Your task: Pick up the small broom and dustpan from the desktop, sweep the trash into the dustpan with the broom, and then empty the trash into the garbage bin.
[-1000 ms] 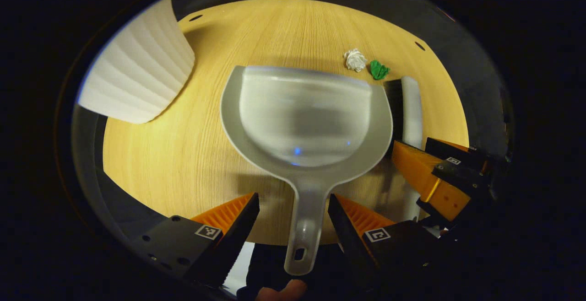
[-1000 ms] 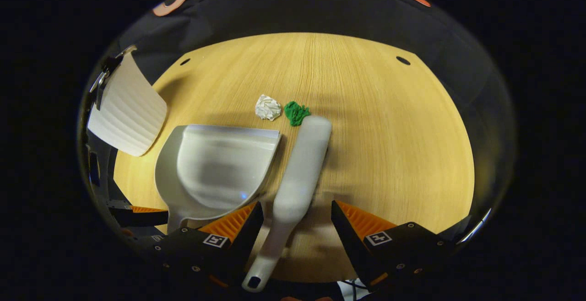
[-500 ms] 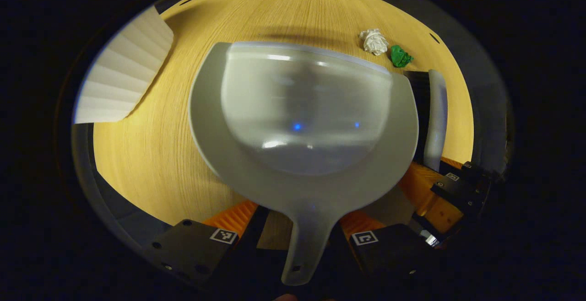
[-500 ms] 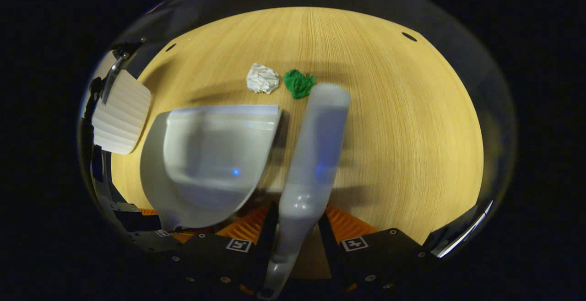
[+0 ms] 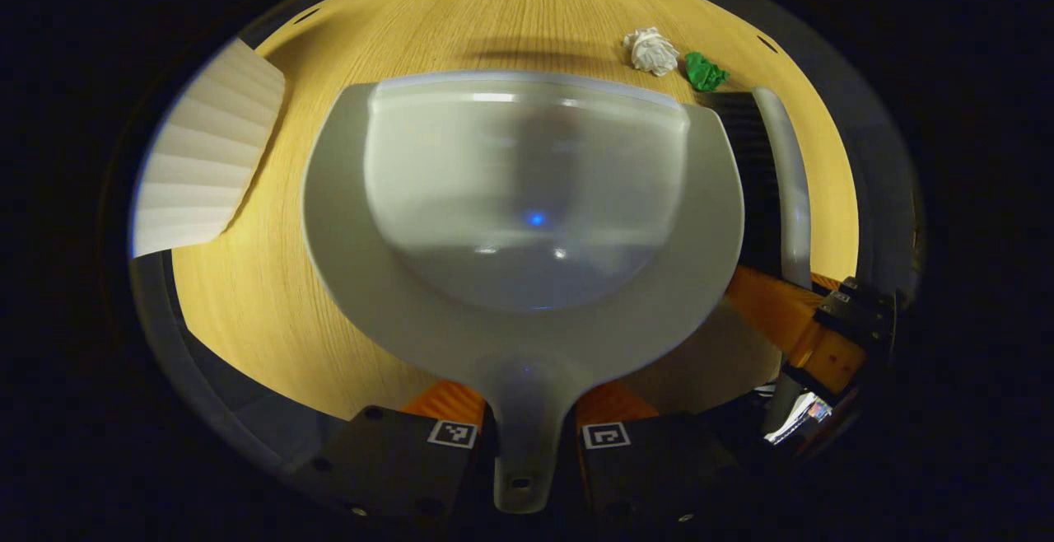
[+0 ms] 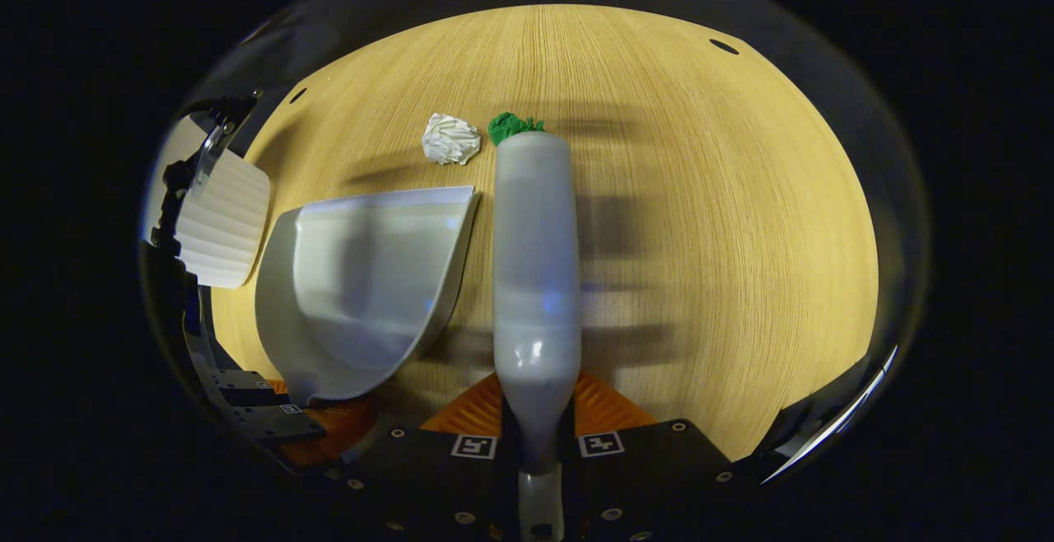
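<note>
Left gripper view
- left hand-held gripper (image 5: 530, 435): both fingers pressed on the neck of the dustpan handle — clamped on it.
- dustpan (image 5: 527, 196): grey, straight ahead of the fingers, mouth pointing away over the wooden surface (image 5: 272, 311).
- white paper wad (image 5: 651, 49): on the surface just past the dustpan's far right corner.
- green scrap (image 5: 705, 72): just beside the white wad, to its right.
- broom (image 5: 778, 179): along the dustpan's right side, dark bristles toward the pan, tip near the green scrap.
- right hand-held gripper (image 5: 811, 332): orange and black, low on the right, at the broom's near end.
- garbage bin (image 5: 202, 171): white, ribbed, at the left edge.

Right gripper view
- right hand-held gripper (image 6: 535, 443): fingers together on the broom handle — clamped on it.
- broom (image 6: 533, 278): runs straight ahead, far end at the green scrap (image 6: 506, 123).
- white paper wad (image 6: 450, 138): left of the scrap.
- dustpan (image 6: 370, 295): left of the broom.
- garbage bin (image 6: 222, 225): far left.
</note>
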Action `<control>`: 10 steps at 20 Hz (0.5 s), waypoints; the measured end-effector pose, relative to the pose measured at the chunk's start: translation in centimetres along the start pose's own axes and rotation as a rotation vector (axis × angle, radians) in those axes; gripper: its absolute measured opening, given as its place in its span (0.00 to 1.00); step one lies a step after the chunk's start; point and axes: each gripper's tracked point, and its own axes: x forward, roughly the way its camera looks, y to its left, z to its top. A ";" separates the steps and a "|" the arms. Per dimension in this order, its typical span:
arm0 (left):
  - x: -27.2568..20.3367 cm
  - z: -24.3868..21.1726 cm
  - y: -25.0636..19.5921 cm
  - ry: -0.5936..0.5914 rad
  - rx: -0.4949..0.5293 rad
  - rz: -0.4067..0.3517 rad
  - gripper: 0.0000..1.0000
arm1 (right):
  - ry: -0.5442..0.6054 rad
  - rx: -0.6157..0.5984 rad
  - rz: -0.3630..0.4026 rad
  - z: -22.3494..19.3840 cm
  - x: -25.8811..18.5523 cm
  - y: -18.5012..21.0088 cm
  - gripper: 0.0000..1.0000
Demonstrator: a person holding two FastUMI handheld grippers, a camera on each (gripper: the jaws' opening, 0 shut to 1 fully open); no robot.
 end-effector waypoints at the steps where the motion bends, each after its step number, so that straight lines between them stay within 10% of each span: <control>1: -0.3 0.0 0.2 -0.007 0.012 -0.003 0.31 | 0.003 0.002 0.009 0.0 -0.4 -0.2 0.20; 10: -2.3 0.9 2.0 -0.038 0.232 -0.004 0.30 | -0.034 -0.108 -0.037 5.8 -1.3 -6.1 0.19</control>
